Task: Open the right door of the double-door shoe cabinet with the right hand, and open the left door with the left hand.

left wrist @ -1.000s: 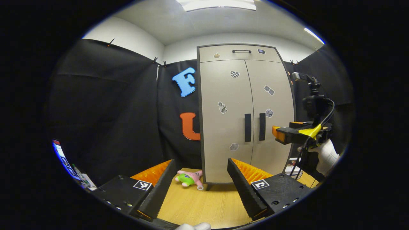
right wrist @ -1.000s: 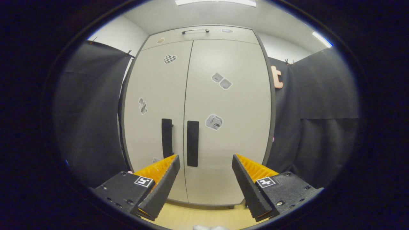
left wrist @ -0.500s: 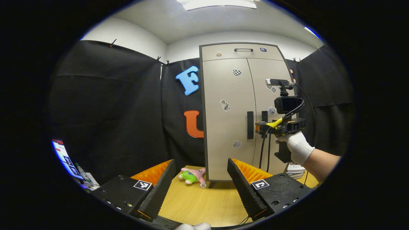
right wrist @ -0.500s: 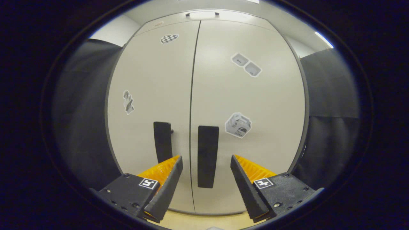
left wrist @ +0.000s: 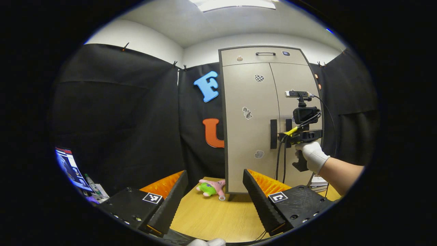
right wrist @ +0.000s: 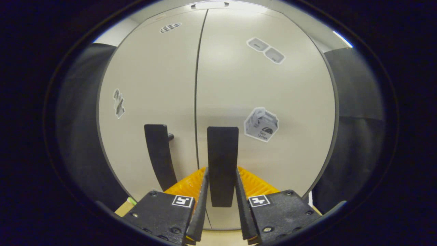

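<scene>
The beige double-door shoe cabinet (left wrist: 252, 102) stands on the wooden floor with both doors closed. In the right gripper view, my right gripper (right wrist: 221, 172) is shut on the black vertical handle (right wrist: 222, 153) of the right door (right wrist: 273, 95), one finger against each side. The left door's handle (right wrist: 157, 153) is free beside it. The left gripper view shows my right gripper (left wrist: 286, 136), held by a white-gloved hand (left wrist: 309, 155), covering part of the right handle. The left handle (left wrist: 273, 134) is in plain sight. My left gripper (left wrist: 215, 172) is open, well back from the cabinet.
A pink and green plush toy (left wrist: 211, 188) lies on the wooden surface (left wrist: 211, 218) by the cabinet's left foot. A drawer with a small handle (left wrist: 265, 53) tops the cabinet. A lit screen (left wrist: 68, 167) stands at far left. A stack of small items (left wrist: 319, 182) lies at the cabinet's right.
My right gripper moved forward to the right door's handle and went from open to shut around it. The left gripper drifted slightly and stayed open.
</scene>
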### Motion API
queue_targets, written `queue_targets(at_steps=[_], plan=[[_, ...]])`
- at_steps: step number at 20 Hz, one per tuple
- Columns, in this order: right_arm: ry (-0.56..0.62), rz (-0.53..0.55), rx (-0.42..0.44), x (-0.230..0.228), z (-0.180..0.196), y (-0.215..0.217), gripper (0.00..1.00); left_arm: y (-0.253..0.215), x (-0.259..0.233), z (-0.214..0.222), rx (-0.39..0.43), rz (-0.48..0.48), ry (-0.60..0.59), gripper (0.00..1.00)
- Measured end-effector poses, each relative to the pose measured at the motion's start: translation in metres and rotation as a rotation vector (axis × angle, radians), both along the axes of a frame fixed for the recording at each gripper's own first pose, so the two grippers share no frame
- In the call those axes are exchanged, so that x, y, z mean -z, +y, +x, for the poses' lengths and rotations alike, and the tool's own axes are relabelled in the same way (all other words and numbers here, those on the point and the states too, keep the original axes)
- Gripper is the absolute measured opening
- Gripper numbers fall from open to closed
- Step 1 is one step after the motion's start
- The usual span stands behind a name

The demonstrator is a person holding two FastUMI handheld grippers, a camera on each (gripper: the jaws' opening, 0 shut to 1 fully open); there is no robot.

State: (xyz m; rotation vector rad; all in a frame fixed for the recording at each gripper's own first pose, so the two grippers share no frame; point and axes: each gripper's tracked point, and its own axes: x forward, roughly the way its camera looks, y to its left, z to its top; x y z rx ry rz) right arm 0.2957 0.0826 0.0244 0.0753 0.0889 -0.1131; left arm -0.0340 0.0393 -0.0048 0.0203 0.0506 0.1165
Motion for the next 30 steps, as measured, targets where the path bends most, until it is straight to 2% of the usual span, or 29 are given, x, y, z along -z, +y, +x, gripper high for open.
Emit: queue_targets(at_steps=[4,10,21,30], plan=[[0.010,-0.002,-0.007,0.001,0.000,0.000,0.33,0.002,-0.003,-0.006,0.000,0.004,-0.004,0.97],[0.021,-0.022,-0.089,0.001,-0.015,-0.002,0.25,0.000,-0.002,-0.012,0.027,-0.018,-0.010,0.97],[0.002,-0.019,-0.117,0.009,-0.088,-0.021,0.20,-0.008,-0.003,-0.032,0.081,-0.043,-0.033,0.97],[-0.006,-0.015,-0.117,0.016,-0.152,-0.059,0.17,-0.027,0.003,-0.036,0.151,-0.040,-0.023,0.97]])
